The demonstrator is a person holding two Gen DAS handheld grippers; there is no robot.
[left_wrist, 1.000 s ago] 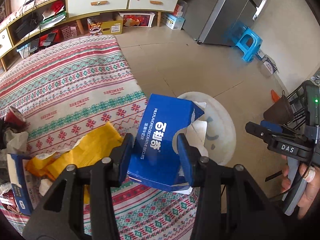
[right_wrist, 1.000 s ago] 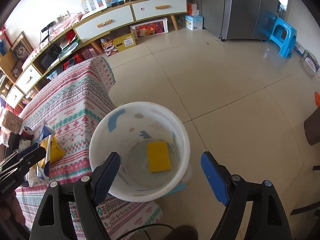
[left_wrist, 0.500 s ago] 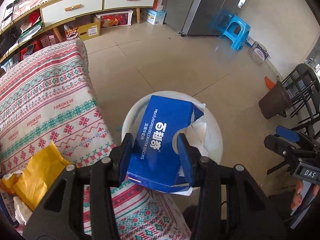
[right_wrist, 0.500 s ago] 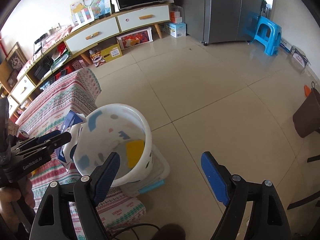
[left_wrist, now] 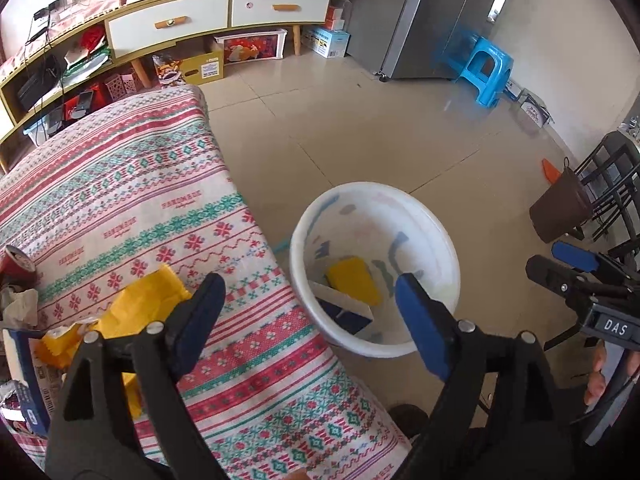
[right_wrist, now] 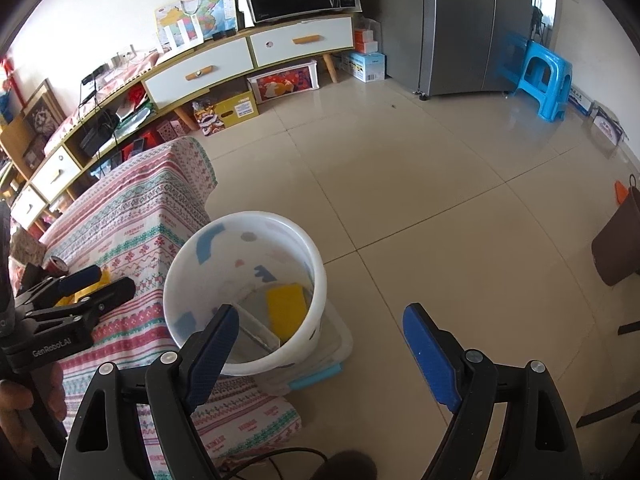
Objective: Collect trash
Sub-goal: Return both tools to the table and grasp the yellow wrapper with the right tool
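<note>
A white bucket [left_wrist: 440,236] stands on the floor beside the table; it also shows in the right wrist view [right_wrist: 182,256]. Inside lie a yellow packet [left_wrist: 352,280] and the blue biscuit box [left_wrist: 346,312], tilted against the wall. My left gripper [left_wrist: 308,316] is open and empty above the table edge and bucket. My right gripper [right_wrist: 320,340] is open and empty, over the bucket's right side. A yellow wrapper [left_wrist: 140,304], a red can [left_wrist: 14,264] and crumpled paper [left_wrist: 18,308] lie on the patterned tablecloth [left_wrist: 120,200].
A brown bin [left_wrist: 560,208] and black chair stand at the right. A blue stool [left_wrist: 484,68], a grey fridge [left_wrist: 432,20] and a low TV cabinet [left_wrist: 200,20] line the far wall. Tiled floor lies between.
My left gripper has opened and let go of the blue box, which has dropped into the bucket. The right gripper has drawn back slightly from the bucket.
</note>
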